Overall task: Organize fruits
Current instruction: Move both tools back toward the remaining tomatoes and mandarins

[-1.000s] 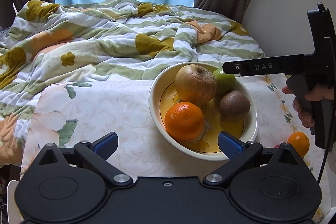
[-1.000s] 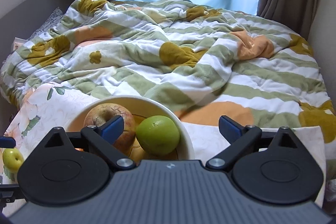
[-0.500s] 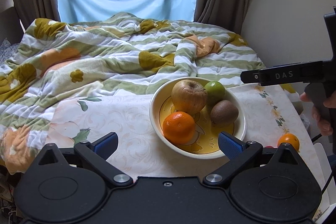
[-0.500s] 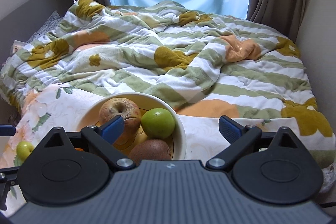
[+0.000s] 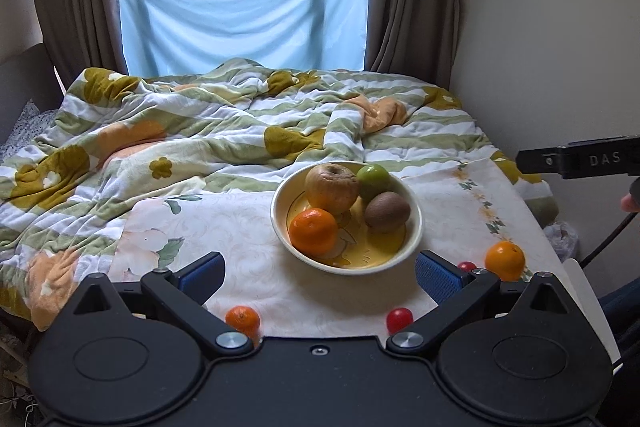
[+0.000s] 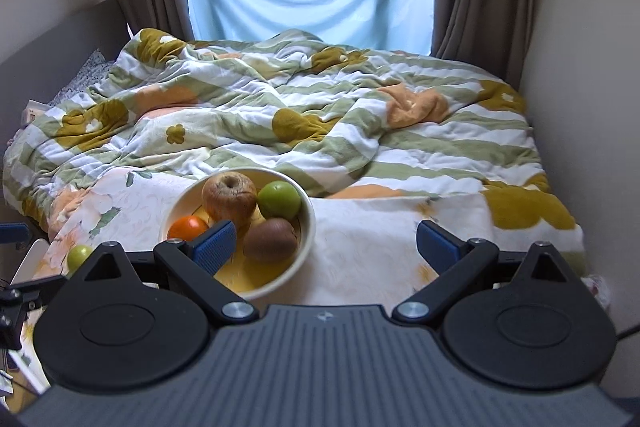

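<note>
Behind the bowl (image 5: 416, 227) a striped quilt (image 5: 224, 131) covers the bed up to the curtained window (image 5: 244, 15). I see the bowl on a floral cloth (image 5: 240, 239), holding a brown apple (image 5: 332, 187), green apple (image 5: 374, 179), kiwi (image 5: 387, 211) and orange (image 5: 313, 231). My left gripper (image 5: 318, 275) sits back from the bowl, jaws wide apart and holding nothing, bowl ahead between them. My right gripper (image 6: 325, 241) is likewise spread and bare, the bowl at its left finger (image 6: 212, 241). Only the left view shows loose fruit nearer me than the bowl: two small oranges (image 5: 505, 260) (image 5: 242, 319) and two red fruits (image 5: 399, 318) (image 5: 466, 265). Only the right view shows a small green fruit (image 6: 79, 255) left of the bowl.
</note>
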A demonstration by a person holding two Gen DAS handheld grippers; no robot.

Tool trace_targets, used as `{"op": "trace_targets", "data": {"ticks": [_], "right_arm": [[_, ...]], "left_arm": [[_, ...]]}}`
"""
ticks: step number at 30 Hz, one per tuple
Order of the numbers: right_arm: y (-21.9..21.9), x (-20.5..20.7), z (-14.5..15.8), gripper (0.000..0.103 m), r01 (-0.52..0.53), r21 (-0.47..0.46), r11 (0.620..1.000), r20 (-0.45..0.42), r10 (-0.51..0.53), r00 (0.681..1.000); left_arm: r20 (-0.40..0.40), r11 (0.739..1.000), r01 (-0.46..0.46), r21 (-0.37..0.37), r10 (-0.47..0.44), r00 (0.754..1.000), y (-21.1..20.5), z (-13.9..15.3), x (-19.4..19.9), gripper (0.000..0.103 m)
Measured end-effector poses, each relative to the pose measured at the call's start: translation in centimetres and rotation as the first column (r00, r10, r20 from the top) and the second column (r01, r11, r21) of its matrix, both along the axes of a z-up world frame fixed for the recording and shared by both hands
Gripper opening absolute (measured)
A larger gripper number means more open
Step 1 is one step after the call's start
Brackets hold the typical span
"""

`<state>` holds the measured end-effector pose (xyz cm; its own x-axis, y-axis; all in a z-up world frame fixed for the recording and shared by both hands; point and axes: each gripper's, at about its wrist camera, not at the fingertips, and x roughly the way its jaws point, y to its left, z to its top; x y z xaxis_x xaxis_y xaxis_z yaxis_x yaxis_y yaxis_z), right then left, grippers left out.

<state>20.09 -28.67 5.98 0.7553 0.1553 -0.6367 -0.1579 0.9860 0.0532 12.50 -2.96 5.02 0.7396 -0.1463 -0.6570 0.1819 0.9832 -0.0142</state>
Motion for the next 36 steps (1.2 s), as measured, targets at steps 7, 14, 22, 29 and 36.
{"op": "trace_targets", "data": {"ticks": [7,14,22,29,36], "right_arm": [[-2.4,-6.2,0.9,0.103,0.028,0.005,1.000,0.017,-0.028,0.999],[-3.9,-10.5,-0.4,0.103,0.054,-0.010,0.998,0.013,-0.054,0.998],[-5.3,-13.2,-4.2,0.103,0.111,-0.007,0.994,-0.030,-0.111,0.993],[-5.6,-14.1,-8.6,0.103,0.144,0.025,0.989,-0.086,-0.142,0.986],[-5.1,-13.9,-12.4,0.103,0.149,0.019,0.989,-0.120,-0.145,0.982]], "left_arm": [[0.014,1.000,-0.015,-0.006,0.015,1.000,-1.9,0.0,-3.8,0.103],[0.000,1.000,-0.001,0.013,0.001,1.000,-3.9,-1.8,-5.7,0.103],[-0.041,0.996,0.042,0.084,-0.039,0.998,-6.5,-5.0,-5.5,0.103],[-0.117,0.982,0.126,0.143,-0.109,0.987,-8.8,-9.4,-3.4,0.097],[-0.184,0.977,0.170,0.132,-0.145,0.972,-9.6,-13.1,-0.3,0.084]]}}
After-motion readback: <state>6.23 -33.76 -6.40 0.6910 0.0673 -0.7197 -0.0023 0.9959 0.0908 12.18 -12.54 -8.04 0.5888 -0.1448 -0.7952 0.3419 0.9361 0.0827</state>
